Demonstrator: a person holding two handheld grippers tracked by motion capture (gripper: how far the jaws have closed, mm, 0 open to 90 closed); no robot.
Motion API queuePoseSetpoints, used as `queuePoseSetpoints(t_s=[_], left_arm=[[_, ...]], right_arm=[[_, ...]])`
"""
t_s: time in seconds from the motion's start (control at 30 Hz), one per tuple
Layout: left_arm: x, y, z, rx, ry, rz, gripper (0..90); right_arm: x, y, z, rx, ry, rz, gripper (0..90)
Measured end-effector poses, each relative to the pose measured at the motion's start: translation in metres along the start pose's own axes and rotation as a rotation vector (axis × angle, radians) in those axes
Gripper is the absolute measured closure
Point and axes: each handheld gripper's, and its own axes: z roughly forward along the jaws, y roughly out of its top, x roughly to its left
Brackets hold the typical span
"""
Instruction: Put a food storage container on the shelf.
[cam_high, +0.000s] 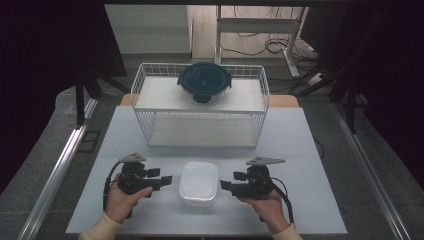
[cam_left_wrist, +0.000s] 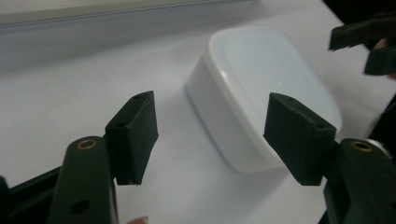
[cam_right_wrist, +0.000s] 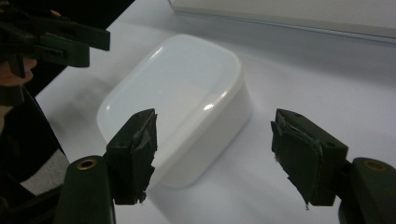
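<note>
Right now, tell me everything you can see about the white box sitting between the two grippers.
The white box is a low, rounded-corner rectangular container, glossy and plastic-looking, with a flat lid closed on top. It sits flat and upright on the pale table, near the front edge, in front of the wire basket. The left gripper and right gripper flank it, jaws open, neither touching it.

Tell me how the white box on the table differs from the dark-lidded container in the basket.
The white box is a rounded rectangle; the dark-lidded container is round. The white box is white all over, lid included, while the dark-lidded container has a dark blue lid on a clear body. The white box sits on the table between the two tools; the dark-lidded container rests in the wire basket. Both are closed.
</note>
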Motion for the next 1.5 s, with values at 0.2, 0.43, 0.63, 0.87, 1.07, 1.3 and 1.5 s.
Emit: queuePoseSetpoints(t_s=[0.2, 0.43, 0.63, 0.87, 1.07, 1.3, 1.5], left_arm=[[0.005, 0.014, 0.015, 0.024, -0.087, -0.085, 37.9], [0.011, 0.013, 0.035, 0.074, -0.165, -0.161, 40.0], [0.011, 0.01, 0.04, 0.09, -0.191, -0.167, 42.2], [0.009, 0.008, 0.047, 0.113, -0.211, -0.168, 47.6], [0.009, 0.008, 0.051, 0.123, -0.22, -0.198, 57.8], [0.011, 0.003, 0.043, 0.075, -0.233, -0.254, 68.5], [0.005, 0.002, 0.035, 0.056, -0.238, -0.238, 73.3]], right_arm=[[0.002, 0.011, 0.017, 0.015, 0.009, 0.077, 34.2], [-0.002, 0.01, 0.03, 0.022, 0.01, 0.137, 37.4], [-0.005, 0.005, 0.032, 0.026, 0.031, 0.169, 41.2], [-0.005, -0.002, 0.041, 0.055, 0.06, 0.205, 44.7], [-0.007, -0.006, 0.044, 0.058, 0.104, 0.268, 54.9], [-0.008, -0.008, 0.036, 0.028, 0.129, 0.334, 68.0], [-0.006, -0.009, 0.028, 0.006, 0.151, 0.319, 73.3]])
